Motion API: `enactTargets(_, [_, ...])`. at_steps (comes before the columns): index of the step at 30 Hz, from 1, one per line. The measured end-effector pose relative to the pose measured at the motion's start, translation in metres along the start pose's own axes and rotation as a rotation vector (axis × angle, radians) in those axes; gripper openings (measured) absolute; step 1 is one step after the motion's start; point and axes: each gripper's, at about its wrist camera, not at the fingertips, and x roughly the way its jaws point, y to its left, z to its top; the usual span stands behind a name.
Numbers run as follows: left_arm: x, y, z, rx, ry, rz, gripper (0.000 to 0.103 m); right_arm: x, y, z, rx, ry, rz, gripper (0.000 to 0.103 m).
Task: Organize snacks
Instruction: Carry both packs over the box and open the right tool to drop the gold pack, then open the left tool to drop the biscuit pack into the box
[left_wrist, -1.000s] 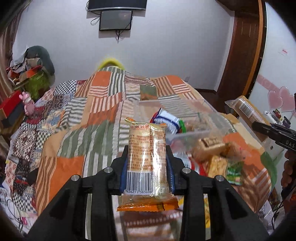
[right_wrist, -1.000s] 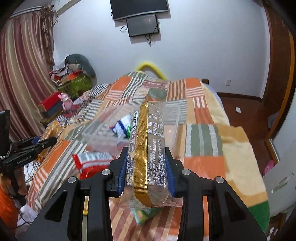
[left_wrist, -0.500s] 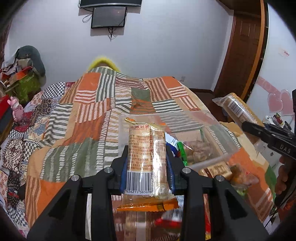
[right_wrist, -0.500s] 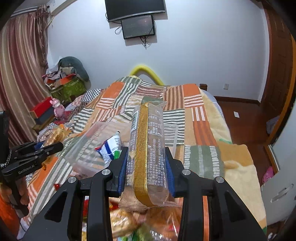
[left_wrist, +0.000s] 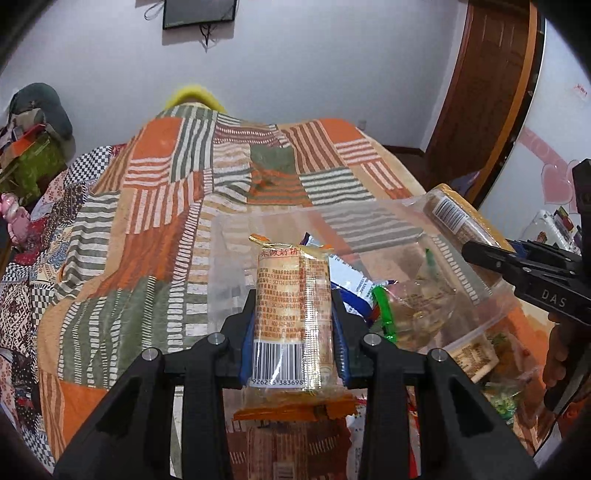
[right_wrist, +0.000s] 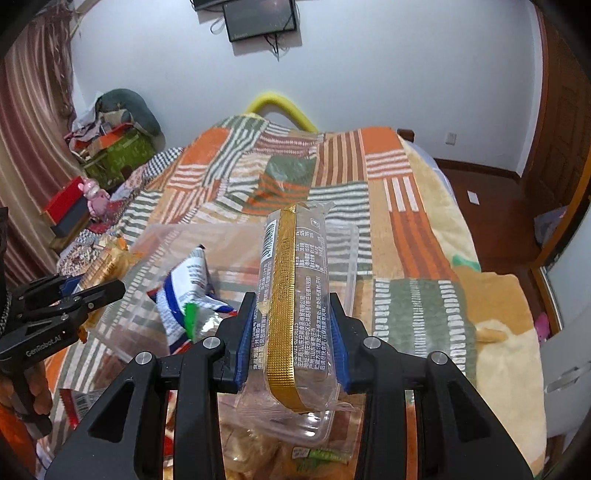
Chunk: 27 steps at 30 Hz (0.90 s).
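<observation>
Left gripper (left_wrist: 293, 332) fingers are closed on an orange cracker pack (left_wrist: 291, 317) (barcode facing up). Right gripper (right_wrist: 293, 339) fingers clamp a gold-striped biscuit sleeve (right_wrist: 291, 295) above the clear container (right_wrist: 155, 295).

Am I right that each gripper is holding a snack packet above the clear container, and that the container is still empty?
Not quite: the clear container is not empty. The right wrist view shows a blue-and-white packet inside it. The rest holds: the left gripper grips a cracker packet, the right gripper a gold-striped packet.

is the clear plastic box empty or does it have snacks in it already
Not empty. Through the clear plastic box a blue and white packet and a green wrapper show inside. No lid is visible.
</observation>
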Motion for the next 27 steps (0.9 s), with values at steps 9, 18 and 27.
enactTargets(9, [0.012, -0.002, 0.002, 0.002, 0.029, 0.018, 0.038, -0.001, 0.003, 0.002, -0.023, 0.01, 0.002, 0.031])
enactTargets(18, [-0.028, 0.002, 0.001, -0.02, -0.033, 0.011, 0.055, -0.025, 0.006, 0.0, -0.054, -0.022, 0.008, 0.033])
enactTargets(27, [-0.076, 0.01, -0.027, -0.005, -0.059, 0.052, 0.063, -0.062, -0.003, -0.019, -0.053, -0.058, -0.006, 0.05])
